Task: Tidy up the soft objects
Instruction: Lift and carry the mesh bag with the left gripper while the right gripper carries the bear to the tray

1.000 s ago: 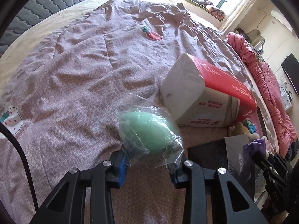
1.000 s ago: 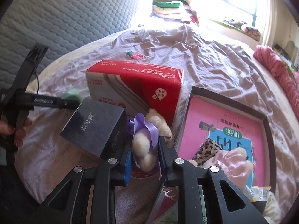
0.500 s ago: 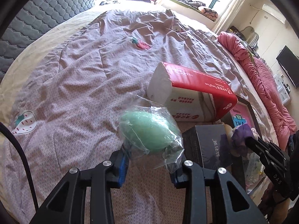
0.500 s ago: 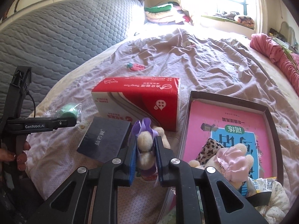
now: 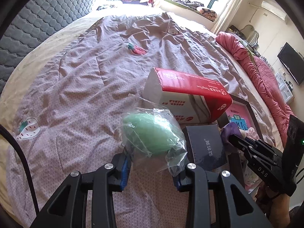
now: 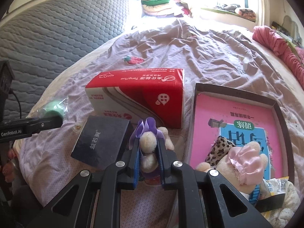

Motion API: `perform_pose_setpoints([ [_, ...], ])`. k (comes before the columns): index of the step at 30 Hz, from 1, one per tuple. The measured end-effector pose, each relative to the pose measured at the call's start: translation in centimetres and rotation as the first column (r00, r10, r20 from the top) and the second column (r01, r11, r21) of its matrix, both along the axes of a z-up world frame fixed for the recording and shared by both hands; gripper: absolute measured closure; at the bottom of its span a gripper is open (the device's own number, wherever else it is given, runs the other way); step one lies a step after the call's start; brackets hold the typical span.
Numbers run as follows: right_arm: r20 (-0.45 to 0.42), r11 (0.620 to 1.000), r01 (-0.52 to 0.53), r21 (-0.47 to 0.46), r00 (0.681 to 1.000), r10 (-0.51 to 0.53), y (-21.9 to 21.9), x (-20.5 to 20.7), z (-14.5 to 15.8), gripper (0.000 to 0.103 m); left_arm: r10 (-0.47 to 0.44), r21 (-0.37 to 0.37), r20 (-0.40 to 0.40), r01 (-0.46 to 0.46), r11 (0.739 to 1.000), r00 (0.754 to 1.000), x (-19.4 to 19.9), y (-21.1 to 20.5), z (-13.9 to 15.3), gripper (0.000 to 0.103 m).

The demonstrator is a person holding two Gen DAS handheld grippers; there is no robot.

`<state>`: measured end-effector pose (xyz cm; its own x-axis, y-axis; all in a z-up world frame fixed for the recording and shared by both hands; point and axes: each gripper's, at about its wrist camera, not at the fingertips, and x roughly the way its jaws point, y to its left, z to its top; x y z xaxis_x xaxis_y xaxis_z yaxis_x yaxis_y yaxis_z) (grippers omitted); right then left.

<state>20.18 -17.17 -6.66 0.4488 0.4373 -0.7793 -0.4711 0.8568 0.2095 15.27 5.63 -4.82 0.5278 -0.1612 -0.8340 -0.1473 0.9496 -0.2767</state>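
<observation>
A green egg-shaped sponge [image 5: 152,133] in a clear plastic bag hangs above the quilt, with my left gripper [image 5: 151,168] shut on the bag's lower part. The right wrist view shows that sponge [image 6: 54,107] at the far left in the left gripper [image 6: 57,122]. My right gripper [image 6: 148,146] is shut on a small cream plush toy [image 6: 149,142] with a purple ribbon, squeezed between the blue pads. It is held beside a dark box [image 6: 102,140]. The left wrist view shows the right gripper [image 5: 237,140] at the right with the purple ribbon [image 5: 230,131].
A red and white tissue pack [image 6: 138,96] lies on the lilac quilt [image 5: 85,76] behind the dark box. At the right, a brown tray [image 6: 235,93] holds a pink book, a plush bear with a pink bow [image 6: 245,157] and a snack packet [image 6: 275,186]. A grey padded headboard [image 6: 57,38] stands at the left.
My left gripper has risen with the bagged sponge, so more of the bed shows. The right jaws have closed tighter on the plush toy and rolled a little.
</observation>
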Motion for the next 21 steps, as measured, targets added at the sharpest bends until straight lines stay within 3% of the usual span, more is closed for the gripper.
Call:
perform_pose_setpoints([
  [9, -0.018, 1.0, 0.002, -0.01, 1.0, -0.002, 0.6, 1.4, -0.7, 0.083, -0.009, -0.008, -0.013, 0.009, 1.0, 1.0, 0.6, -0.2, -0.7, 0.066],
  [15, 0.004, 0.999, 0.016, 0.043, 1.0, -0.016, -0.1, 1.2, 0.9, 0.084, -0.022, 0.004, 0.005, 0.022, 1.0, 1.0, 0.9, -0.9, 0.1, 0.066],
  [21, 0.025, 0.987, 0.045, 0.154, 0.998, -0.049, -1.7, 0.5, 4.0, 0.084, -0.044, 0.027, 0.027, 0.043, 0.999, 0.999, 0.9, -2.1, 1.8, 0.066],
])
